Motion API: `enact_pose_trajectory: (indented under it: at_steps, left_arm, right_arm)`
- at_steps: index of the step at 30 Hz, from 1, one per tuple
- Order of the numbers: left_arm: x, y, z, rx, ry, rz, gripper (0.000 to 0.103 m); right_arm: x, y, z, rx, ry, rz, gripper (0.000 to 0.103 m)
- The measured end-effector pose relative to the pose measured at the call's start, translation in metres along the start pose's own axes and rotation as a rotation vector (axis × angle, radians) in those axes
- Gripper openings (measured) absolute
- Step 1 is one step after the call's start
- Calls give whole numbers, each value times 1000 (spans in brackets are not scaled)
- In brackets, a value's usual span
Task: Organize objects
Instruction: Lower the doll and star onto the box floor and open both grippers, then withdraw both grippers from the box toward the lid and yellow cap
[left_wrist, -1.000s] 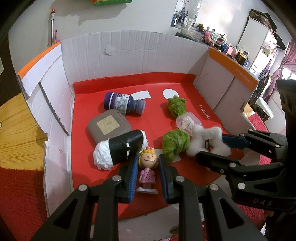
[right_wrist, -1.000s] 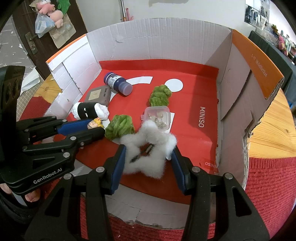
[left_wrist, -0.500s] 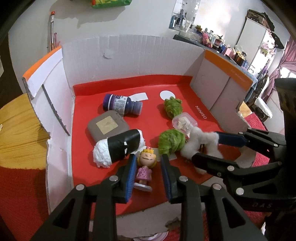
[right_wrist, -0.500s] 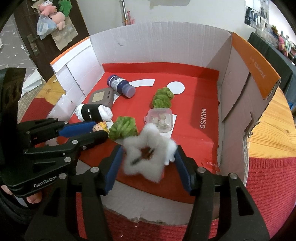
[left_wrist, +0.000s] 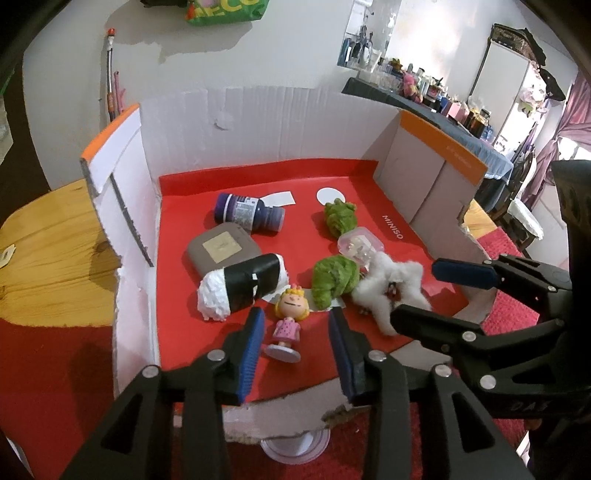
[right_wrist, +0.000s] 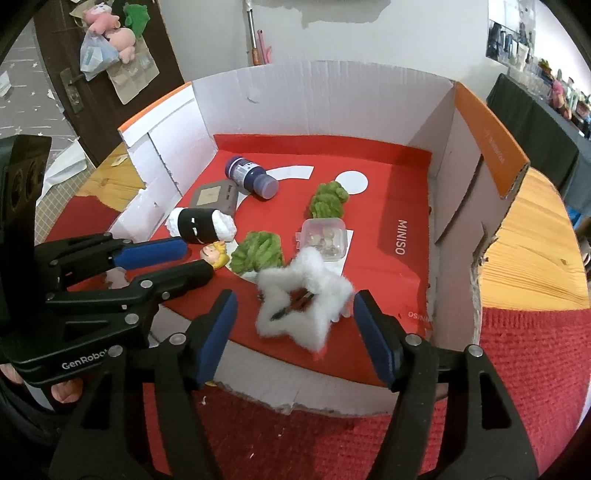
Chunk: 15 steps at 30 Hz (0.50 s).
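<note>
A blonde girl figurine in a pink dress (left_wrist: 287, 322) stands near the front of a red-floored cardboard box (left_wrist: 258, 122). My left gripper (left_wrist: 297, 330) is open, its fingers either side of the figurine without touching it. A fluffy white star (right_wrist: 301, 298) lies near the box's front edge; it also shows in the left wrist view (left_wrist: 389, 286). My right gripper (right_wrist: 293, 317) is open around the star, pads clear of it. In the right wrist view the figurine's head (right_wrist: 213, 254) shows behind the left gripper's fingers.
In the box lie a black-and-white roll (left_wrist: 242, 286), a grey case (left_wrist: 221, 248), a purple bottle (left_wrist: 249, 212), two green fuzzy lumps (left_wrist: 334, 278) (left_wrist: 340, 218) and a small clear box (left_wrist: 360, 245). The box stands on a wooden table (right_wrist: 528, 236) with red cloth (right_wrist: 535, 354).
Both grippers have opened wider and pulled back toward the box's front edge. The figurine and the star are let go and rest on the red floor.
</note>
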<state>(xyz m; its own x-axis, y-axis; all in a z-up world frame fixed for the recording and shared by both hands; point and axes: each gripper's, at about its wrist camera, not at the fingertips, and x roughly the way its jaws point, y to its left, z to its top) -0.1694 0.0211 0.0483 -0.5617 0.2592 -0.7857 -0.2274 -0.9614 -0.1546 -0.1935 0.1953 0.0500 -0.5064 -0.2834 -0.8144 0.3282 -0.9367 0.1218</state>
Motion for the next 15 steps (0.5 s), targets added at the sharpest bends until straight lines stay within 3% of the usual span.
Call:
enact_pose_trajectory:
  at_steps: [15]
  left_arm:
    - [-28, -2, -9, -9, -57, 19, 66]
  right_arm:
    - [-31, 3, -14, 9, -60, -21, 83]
